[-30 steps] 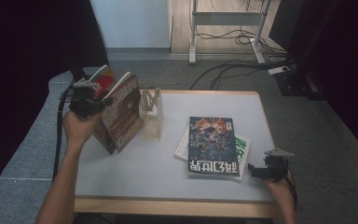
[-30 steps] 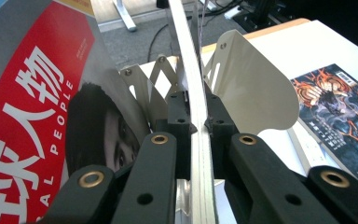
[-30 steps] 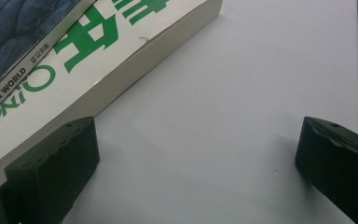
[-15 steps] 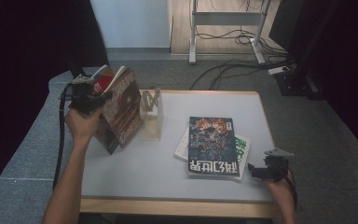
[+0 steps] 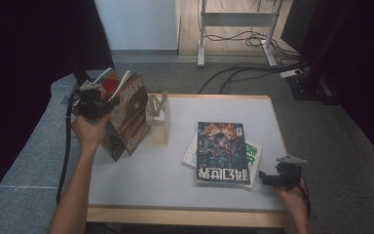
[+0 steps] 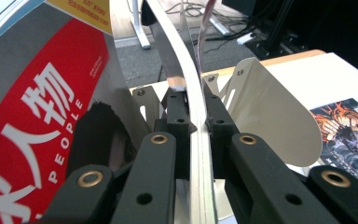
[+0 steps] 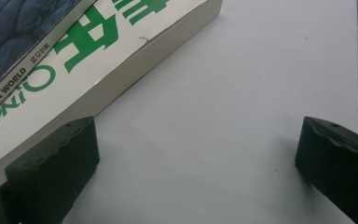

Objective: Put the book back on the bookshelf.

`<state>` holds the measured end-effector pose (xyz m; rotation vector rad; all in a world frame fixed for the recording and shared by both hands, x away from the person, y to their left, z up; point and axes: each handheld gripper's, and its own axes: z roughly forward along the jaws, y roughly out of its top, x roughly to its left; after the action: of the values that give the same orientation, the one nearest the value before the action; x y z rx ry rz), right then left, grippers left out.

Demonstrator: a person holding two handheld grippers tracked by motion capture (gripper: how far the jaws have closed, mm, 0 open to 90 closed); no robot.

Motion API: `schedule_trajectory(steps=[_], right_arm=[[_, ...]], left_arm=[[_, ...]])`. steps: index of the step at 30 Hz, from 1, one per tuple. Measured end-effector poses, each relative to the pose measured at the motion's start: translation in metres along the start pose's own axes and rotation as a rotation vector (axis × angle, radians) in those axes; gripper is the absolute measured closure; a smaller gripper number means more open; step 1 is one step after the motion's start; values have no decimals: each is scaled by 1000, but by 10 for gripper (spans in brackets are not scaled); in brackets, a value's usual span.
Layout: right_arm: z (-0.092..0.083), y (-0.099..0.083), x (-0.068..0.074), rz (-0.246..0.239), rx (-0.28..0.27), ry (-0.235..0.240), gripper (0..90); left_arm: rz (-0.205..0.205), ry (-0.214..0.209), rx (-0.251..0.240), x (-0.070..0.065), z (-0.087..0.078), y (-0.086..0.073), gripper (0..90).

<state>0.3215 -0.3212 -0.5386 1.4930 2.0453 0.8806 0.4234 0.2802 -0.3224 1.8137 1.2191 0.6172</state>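
In the high view my left gripper (image 5: 104,100) holds a magazine (image 5: 129,117) upright over the table's left side, beside a pale metal book rack (image 5: 158,114). The left gripper view shows my left gripper (image 6: 196,109) shut on a thin bundle of the magazine's pages (image 6: 199,154), with the red cover (image 6: 42,140) fanned out to the left. My right gripper (image 5: 267,179) rests at the front right of the table. Its jaws stand wide open in the right gripper view (image 7: 196,158), with nothing between them, next to a green-and-white book (image 7: 88,60).
A dark-covered magazine (image 5: 221,153) lies on top of the green-and-white book (image 5: 254,157) at centre right of the white table (image 5: 141,180). The rack's white plate (image 6: 270,116) stands just beyond the left jaws. Cables and a desk frame lie on the floor beyond the table.
The left hand has raised the magazine slightly and shifted it a little toward the rack. The right gripper has stayed where it was.
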Motion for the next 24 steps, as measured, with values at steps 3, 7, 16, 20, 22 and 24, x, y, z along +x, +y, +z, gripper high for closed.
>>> schedule_trajectory(steps=[3, 7, 16, 20, 22, 24], right_arm=[[0, 0, 0, -1, 1, 1, 0], [0, 0, 0, -1, 1, 1, 0], [0, 0, 0, 0, 0, 0, 0], [0, 0, 0, 0, 0, 0, 0], [0, 0, 0, 1, 2, 1, 0], [0, 0, 0, 1, 2, 1, 0]], left_arm=[[9, 4, 0, -1, 0, -1, 814], [32, 13, 11, -2, -1, -2, 754], [34, 9, -14, 2, -9, -8, 621], [42, 2, -49, 1, -18, -10, 541], [45, 4, -59, 0, -22, -10, 503], [48, -14, -65, 0, -25, -10, 463]])
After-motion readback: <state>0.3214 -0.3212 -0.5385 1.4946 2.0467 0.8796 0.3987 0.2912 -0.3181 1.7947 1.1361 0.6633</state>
